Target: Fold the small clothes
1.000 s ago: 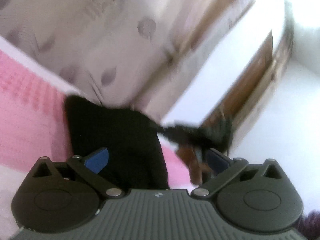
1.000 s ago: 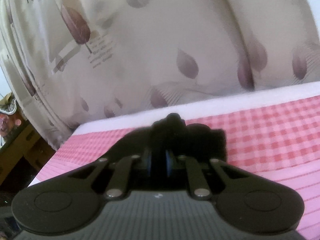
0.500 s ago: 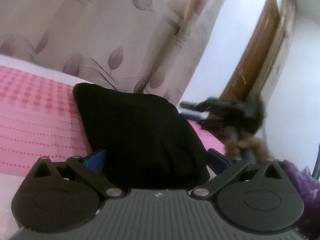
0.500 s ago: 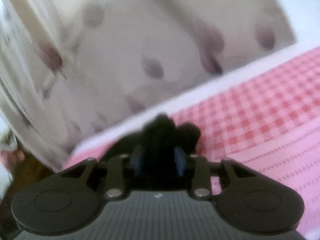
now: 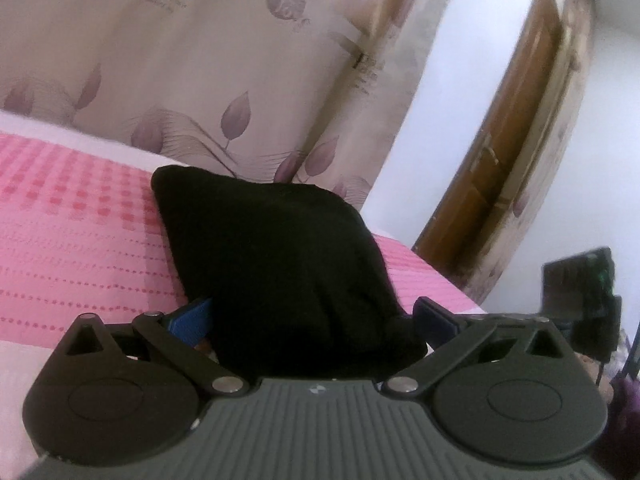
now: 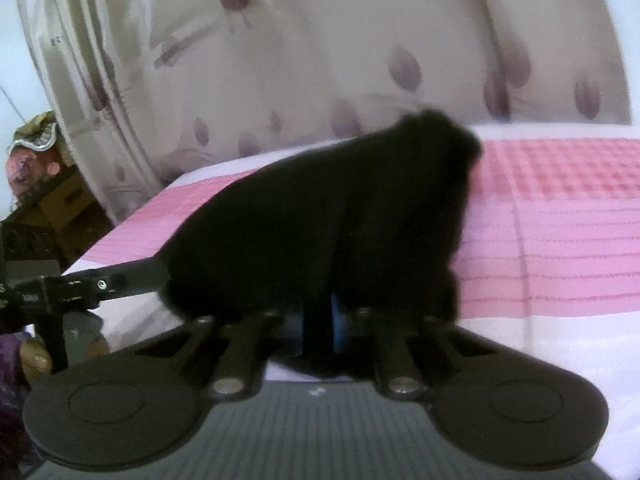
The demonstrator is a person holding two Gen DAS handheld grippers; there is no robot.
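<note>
The black garment (image 5: 276, 272) fills the centre of the left wrist view, slumped in a soft mound on the pink checked bedspread (image 5: 72, 232), and it looks light, limp and quick to sag wherever it is unsupported. The left gripper (image 5: 312, 320) stands wide open, its blue pads either side of the cloth's near end without clamping it. In the right wrist view the right gripper (image 6: 320, 320) is closed almost fully, pinching a narrow fold at lower centre while the rest drapes up and left. Such fabric is best taken at an edge or corner, where layers bunch thinly. No container is clearly visible; a cluttered shelf (image 6: 44, 196) at left is too blurred to read.
</note>
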